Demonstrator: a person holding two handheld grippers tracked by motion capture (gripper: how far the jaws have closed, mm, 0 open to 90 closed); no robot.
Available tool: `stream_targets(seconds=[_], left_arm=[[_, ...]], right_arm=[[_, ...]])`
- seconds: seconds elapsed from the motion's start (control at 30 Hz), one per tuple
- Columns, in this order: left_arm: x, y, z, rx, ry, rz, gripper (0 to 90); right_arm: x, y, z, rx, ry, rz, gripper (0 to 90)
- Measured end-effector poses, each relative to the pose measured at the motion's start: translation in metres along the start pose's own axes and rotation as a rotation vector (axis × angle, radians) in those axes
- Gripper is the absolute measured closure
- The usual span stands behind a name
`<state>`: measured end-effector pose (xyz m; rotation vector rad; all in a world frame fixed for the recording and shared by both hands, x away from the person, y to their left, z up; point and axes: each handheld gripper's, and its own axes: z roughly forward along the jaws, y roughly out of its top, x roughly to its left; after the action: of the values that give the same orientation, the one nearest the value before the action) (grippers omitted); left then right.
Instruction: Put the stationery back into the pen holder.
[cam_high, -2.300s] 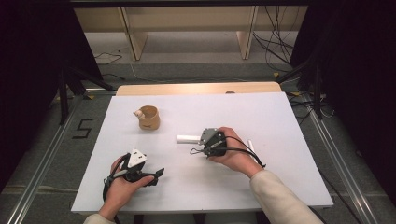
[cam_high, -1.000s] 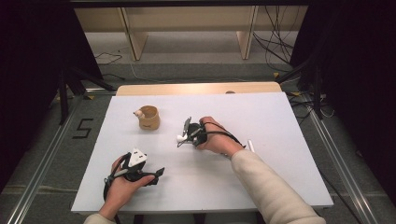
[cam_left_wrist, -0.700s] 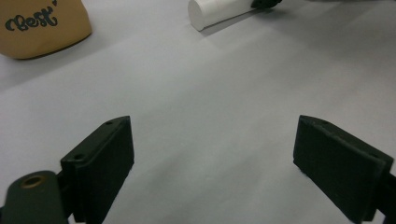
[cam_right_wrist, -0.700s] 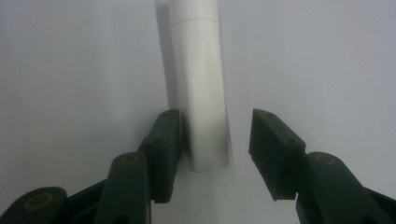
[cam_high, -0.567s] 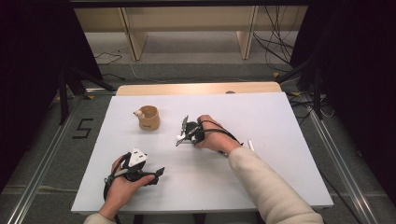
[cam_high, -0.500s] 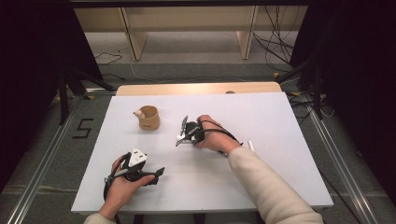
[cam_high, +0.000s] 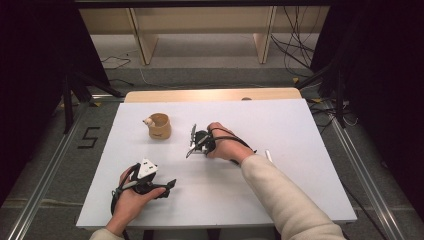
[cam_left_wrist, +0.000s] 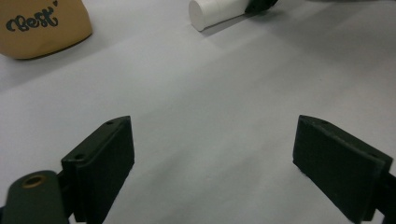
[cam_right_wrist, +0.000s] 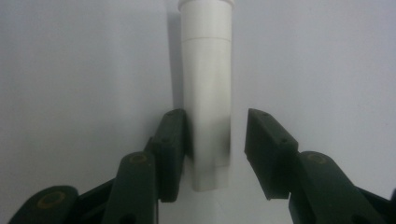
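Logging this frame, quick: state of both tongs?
Left tongs: open, nothing between the jaws, over bare table.
Right tongs: open, jaws straddling the white tube; one jaw touches it, the other shows a gap.

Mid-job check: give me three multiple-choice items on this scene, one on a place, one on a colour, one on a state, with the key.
1. Where is the mug?
A. far-left part of the table
B. near right corner
C. on the floor

2. What colour is the tube?
A. red
B. white
C. green

3. How does the right hand-held gripper stand?
A. shut beside the tube
B. open, far from the tube
C. open, jaws either side of the tube

Key: 1 A, the high view shows the mug there. 2 B, both gripper views show white. 3 C, a gap remains at one jaw.
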<state>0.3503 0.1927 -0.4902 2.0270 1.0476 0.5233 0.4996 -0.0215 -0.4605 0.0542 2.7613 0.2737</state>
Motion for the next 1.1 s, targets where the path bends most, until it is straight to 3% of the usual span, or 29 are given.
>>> stream_targets(seconds=[0.73,1.1], left_arm=[[-0.0001,0.0002,0.0002,0.0,-0.002,-0.001,12.4],[-0.0002,0.0004,0.0005,0.005,-0.002,0.001,12.6]], right_arm=[[-0.0045,0.0041,0.0009,0.038,0.041,-0.044,60.7],[-0.0058,0.004,0.0013,0.039,0.057,-0.042,61.8]])
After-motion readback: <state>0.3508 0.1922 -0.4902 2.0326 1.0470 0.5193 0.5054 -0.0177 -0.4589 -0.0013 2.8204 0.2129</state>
